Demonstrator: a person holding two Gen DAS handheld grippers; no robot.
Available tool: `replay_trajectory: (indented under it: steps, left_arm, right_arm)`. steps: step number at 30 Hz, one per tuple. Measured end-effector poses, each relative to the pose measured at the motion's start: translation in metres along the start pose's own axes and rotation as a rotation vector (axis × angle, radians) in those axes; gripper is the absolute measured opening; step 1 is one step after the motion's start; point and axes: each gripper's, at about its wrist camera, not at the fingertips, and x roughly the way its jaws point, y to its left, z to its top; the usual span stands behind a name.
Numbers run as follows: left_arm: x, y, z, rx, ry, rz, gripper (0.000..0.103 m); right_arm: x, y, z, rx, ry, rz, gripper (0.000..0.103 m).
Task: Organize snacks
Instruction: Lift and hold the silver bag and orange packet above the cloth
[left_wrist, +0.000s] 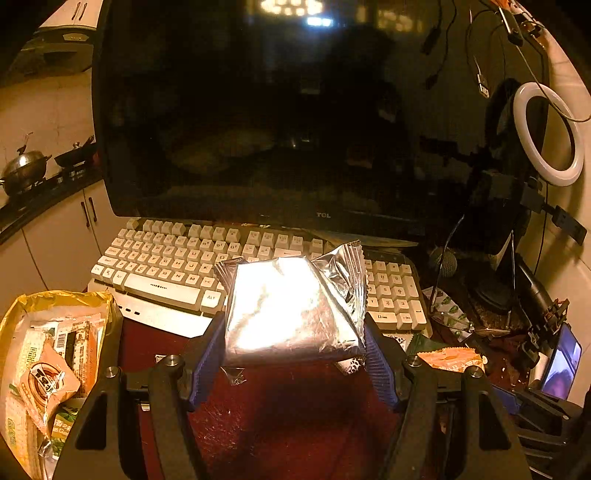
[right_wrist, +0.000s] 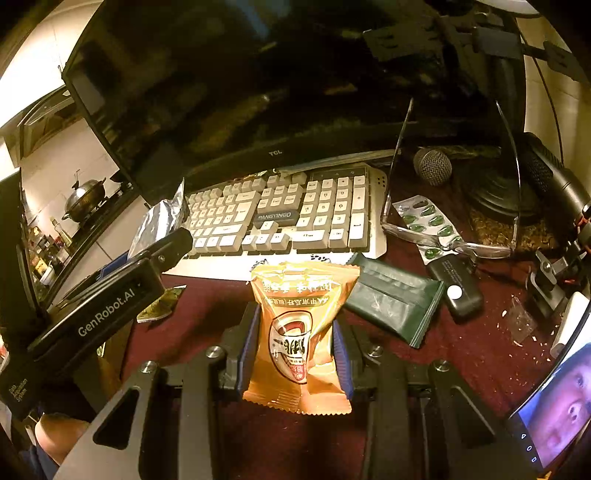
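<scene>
A silver foil snack packet (left_wrist: 288, 306) hangs above the dark red table top, and my left gripper (left_wrist: 295, 332) is shut on it with its blue pads (left_wrist: 207, 358) pressed to both sides. The same silver packet (right_wrist: 159, 221) and the left gripper's black body (right_wrist: 110, 295) show at the left of the right wrist view. My right gripper (right_wrist: 295, 332) is shut on an orange snack packet (right_wrist: 299, 332), held upright just in front of the keyboard. A yellow bag (left_wrist: 22, 314) at the lower left holds several wrapped snacks (left_wrist: 48, 384).
A white keyboard (right_wrist: 280, 218) lies before a dark monitor (left_wrist: 258, 110). A dark green pouch (right_wrist: 391, 299), glasses (right_wrist: 447, 243), a pill blister (right_wrist: 424, 218), a microphone (right_wrist: 432, 166), a black remote (right_wrist: 458, 291) and a lit phone (right_wrist: 554, 406) crowd the right. A small packet (right_wrist: 159, 306) lies left.
</scene>
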Motion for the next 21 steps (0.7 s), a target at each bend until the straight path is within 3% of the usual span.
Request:
replay_trajectory:
  steps: [21]
  left_arm:
    - [-0.0060, 0.0002, 0.0021, 0.002, -0.038, 0.006, 0.073]
  right_arm:
    - [-0.0024, 0.0028, 0.0009, -0.012, -0.017, 0.010, 0.036]
